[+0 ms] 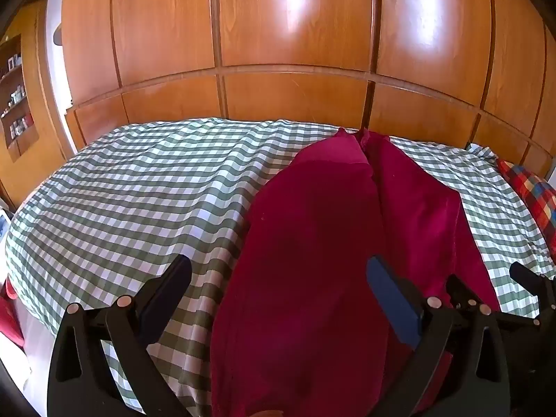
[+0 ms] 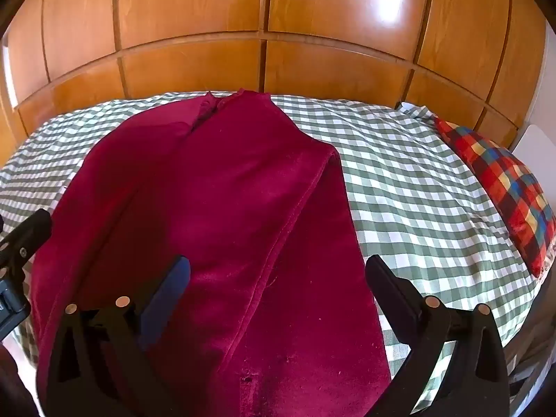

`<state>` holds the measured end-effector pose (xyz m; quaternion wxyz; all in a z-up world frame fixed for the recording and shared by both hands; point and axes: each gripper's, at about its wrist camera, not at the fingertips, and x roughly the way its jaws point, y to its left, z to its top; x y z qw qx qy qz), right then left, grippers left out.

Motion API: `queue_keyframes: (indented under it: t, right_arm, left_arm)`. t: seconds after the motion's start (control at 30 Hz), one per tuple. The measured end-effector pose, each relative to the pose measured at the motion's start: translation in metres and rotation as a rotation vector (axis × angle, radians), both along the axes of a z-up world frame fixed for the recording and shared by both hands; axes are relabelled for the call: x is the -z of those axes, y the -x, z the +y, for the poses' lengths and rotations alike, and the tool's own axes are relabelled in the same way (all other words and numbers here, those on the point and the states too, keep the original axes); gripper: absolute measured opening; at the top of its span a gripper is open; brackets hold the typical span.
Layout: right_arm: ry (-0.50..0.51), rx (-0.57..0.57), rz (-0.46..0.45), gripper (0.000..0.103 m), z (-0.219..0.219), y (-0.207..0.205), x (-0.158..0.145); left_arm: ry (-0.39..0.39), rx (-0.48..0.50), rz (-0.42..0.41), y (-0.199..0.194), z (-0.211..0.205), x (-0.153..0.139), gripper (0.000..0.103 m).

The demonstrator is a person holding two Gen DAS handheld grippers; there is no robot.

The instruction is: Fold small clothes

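Note:
A dark red garment (image 1: 312, 243) lies lengthwise on the green-and-white checked bed (image 1: 139, 191), with its two long sides folded in toward the middle. It also shows in the right wrist view (image 2: 226, 226). My left gripper (image 1: 278, 278) is open, hovering over the garment's near left part, one finger over the bedcover. My right gripper (image 2: 278, 274) is open over the garment's near right part. Its tips also show at the right edge of the left wrist view (image 1: 493, 281). Neither holds cloth.
A wooden wardrobe (image 1: 295, 52) stands behind the bed. A red, blue and yellow checked pillow (image 2: 504, 184) lies at the bed's right end. Shelves with small items (image 1: 15, 104) are at far left. Checked bedcover (image 2: 417, 173) lies on both sides of the garment.

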<state>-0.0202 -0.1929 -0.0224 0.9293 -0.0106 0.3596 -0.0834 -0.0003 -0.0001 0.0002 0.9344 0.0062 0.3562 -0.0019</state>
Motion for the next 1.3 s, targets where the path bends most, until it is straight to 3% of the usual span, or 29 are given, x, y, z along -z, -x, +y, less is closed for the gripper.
queue_keyframes:
  t: [0.47,0.97,1.3]
  right_arm:
    - [0.007,0.011,-0.008,0.100,0.000,0.005,0.000]
    - [-0.007,0.011,-0.023,0.100,-0.009,0.007,-0.006]
    - [-0.024,0.021,-0.034,0.100,-0.015,0.010,-0.009]
  left_arm:
    - [0.016,0.001,0.005,0.010,0.009,0.002,0.100]
    - [-0.025,0.011,0.035,0.007,-0.002,0.007,0.100]
    - [-0.052,0.057,0.011,0.015,-0.015,0.003,0.100]
